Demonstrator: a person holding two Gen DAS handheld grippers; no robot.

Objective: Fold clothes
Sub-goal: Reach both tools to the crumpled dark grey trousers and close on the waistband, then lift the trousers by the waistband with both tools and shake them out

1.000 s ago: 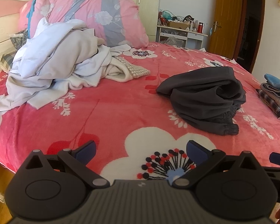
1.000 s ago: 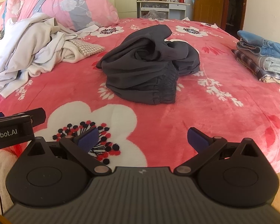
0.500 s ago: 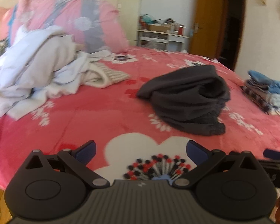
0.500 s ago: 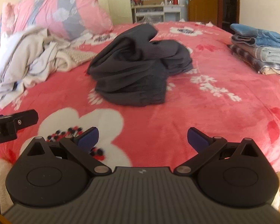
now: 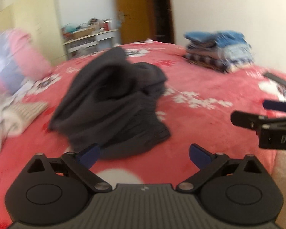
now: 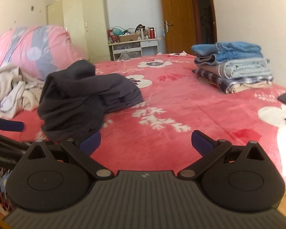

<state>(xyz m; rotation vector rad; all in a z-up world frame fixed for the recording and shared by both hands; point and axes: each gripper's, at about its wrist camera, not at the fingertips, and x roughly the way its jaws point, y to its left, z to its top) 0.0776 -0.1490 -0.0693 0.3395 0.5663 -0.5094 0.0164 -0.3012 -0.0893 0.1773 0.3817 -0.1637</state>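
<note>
2 hand-held grippers, left (image 5: 144, 153) & right (image 6: 145, 142), both released, near dark garment (image 5: 112, 103) on bed (image 5: 200, 114).

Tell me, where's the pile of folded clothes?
In the right wrist view, the stack of folded clothes sits on the pink flowered blanket at the right, near the brown door.

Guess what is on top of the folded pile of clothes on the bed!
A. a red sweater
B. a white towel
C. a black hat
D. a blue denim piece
D: in the right wrist view the top layer of the folded pile is blue denim, with paler and checked pieces under it, on the pink floral bedspread.
</note>
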